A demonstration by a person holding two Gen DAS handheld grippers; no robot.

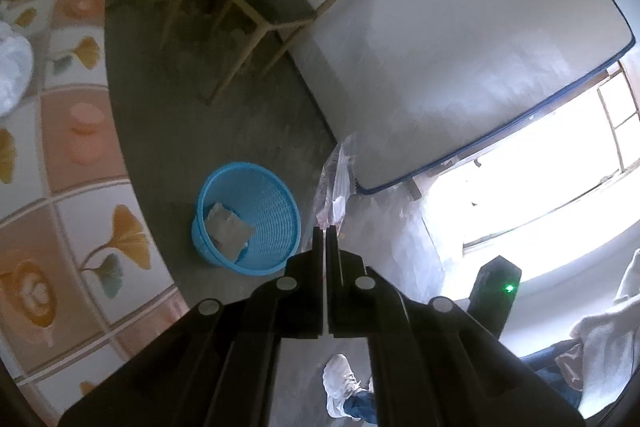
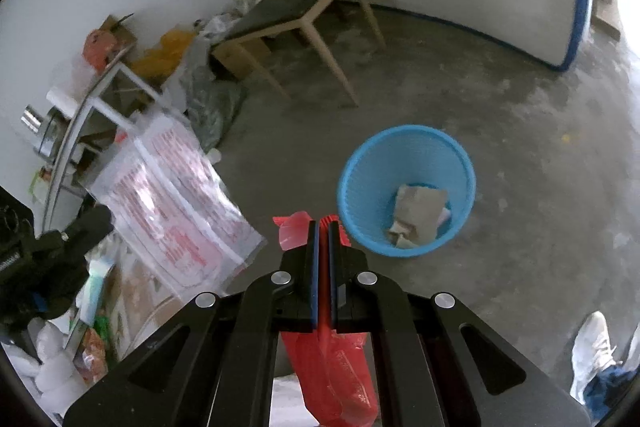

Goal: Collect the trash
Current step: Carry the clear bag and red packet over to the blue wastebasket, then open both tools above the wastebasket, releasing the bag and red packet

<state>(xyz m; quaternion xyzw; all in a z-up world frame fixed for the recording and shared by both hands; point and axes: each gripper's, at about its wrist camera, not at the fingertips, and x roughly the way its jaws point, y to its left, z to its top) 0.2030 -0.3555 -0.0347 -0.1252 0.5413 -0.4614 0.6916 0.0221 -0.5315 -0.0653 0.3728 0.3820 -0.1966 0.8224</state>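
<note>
The round blue plastic mesh basket (image 2: 406, 189) stands on the grey concrete floor (image 2: 520, 155) and already holds a crumpled piece of grey-brown paper (image 2: 420, 213). The right gripper (image 2: 323, 227) hangs just beside the basket's rim, on the near side, with its jaws almost closed on a thin red plastic bag (image 2: 340, 371), most of which droops under the gripper. The left gripper (image 1: 325, 231) is also above the floor near the basket, its jaws pressed together on a corner of a clear plastic wrapper with red print (image 1: 334, 183), which stands up from the tips. The danger, I think, is that both pieces are light and limp: if either is released before its gripper is truly over the basket's mouth, it may drift and land on the floor beside the basket. The hanging red bag could also catch on the rim and tip the light basket. The wrapper is held only by an edge, so it may slip out early. A wooden chair with a dark seat (image 2: 288, 7) stands well behind the basket.
</note>
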